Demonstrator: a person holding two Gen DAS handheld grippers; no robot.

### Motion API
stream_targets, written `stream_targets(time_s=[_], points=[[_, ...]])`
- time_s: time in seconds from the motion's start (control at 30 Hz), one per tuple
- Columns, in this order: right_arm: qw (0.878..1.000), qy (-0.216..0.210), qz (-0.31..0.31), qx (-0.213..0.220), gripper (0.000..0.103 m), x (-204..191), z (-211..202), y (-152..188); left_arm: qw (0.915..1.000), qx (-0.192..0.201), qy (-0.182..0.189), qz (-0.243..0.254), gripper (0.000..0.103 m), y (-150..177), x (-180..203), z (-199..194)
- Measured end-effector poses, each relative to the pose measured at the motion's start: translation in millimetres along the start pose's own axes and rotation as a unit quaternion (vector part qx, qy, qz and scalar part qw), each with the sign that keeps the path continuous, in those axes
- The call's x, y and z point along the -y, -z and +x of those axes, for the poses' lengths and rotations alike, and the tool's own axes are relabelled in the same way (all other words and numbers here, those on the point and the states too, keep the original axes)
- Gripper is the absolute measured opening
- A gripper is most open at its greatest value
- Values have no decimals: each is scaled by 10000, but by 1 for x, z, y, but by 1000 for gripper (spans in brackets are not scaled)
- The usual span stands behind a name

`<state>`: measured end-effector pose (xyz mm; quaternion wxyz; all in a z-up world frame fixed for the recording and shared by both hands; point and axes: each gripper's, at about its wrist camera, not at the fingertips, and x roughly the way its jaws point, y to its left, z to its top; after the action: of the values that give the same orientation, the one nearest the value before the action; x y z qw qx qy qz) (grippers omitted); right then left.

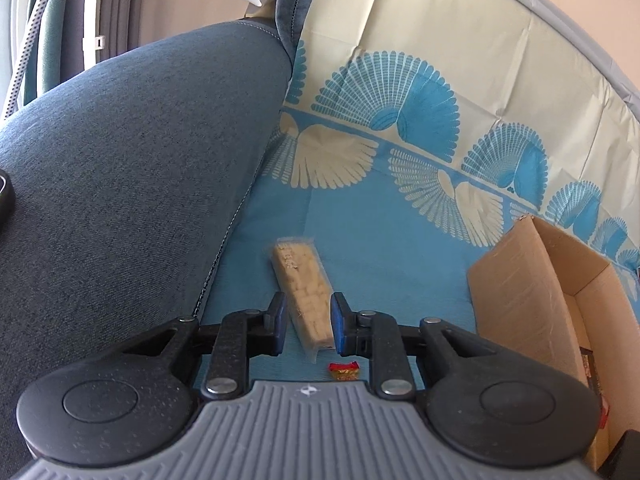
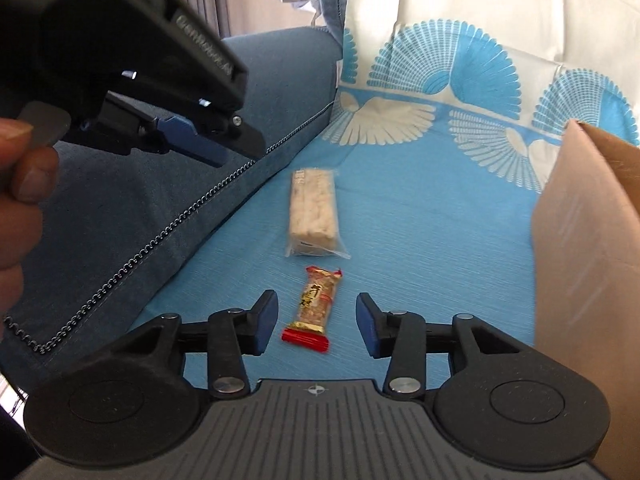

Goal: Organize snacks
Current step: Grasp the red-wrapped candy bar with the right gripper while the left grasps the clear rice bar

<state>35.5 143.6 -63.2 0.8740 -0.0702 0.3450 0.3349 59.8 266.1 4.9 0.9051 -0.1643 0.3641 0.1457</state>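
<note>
**Two snacks lined up, both grippers poised to pick**

The pale wafer bar [image 1: 303, 292] in its clear wrapper lay flat on the blue cloth [image 1: 380, 248], its long axis running away from the cameras, one short end toward the sofa back and the other toward the grippers. Just in front of its near end lay the small red-ended candy bar [image 2: 314, 306], lengthwise along almost the same line, tilted slightly, its red crimped end nearest.

The step in hand looked like the approach before a grasp. The left hand-held gripper [image 1: 308, 324] had its jaws narrowly apart on either side of the wafer bar's near end; whether the pads pressed it I could not tell. The right hand-held gripper [image 2: 317, 322] stood with jaws apart and clear of the candy bar, which lay between them, untouched.

The next move probably called for lowering and closing across each bar's narrow width, then carrying it right to the open cardboard box [image 1: 532, 280]. The grey-blue sofa cushion [image 1: 120, 168] bordered the cloth on the left.
</note>
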Motion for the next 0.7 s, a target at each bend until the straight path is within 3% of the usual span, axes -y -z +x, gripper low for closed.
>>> stream_targets(time_s=[0.23,0.27,0.3,0.37,0.57,0.7], points=[[9996,31,101,-279,46,-1,25,-2,9998,-205,-60,-46,26,-3,-1,24],[9993,41,109,-353,41,0,28,-2,9997,-247,-51,-47,28,-4,-1,28],[9990,41,118,-433,24,1,31,-2,9995,-303,-53,-40,32,-4,0,33],[9985,-8,139,-533,22,3,33,-2,9992,-399,-93,-8,46,-5,4,42],[9985,362,252,-313,19,17,20,-9,9982,-581,-138,-78,66,-6,11,73],[9953,564,596,-519,17,35,24,-10,9968,-746,-267,53,76,-5,22,93]])
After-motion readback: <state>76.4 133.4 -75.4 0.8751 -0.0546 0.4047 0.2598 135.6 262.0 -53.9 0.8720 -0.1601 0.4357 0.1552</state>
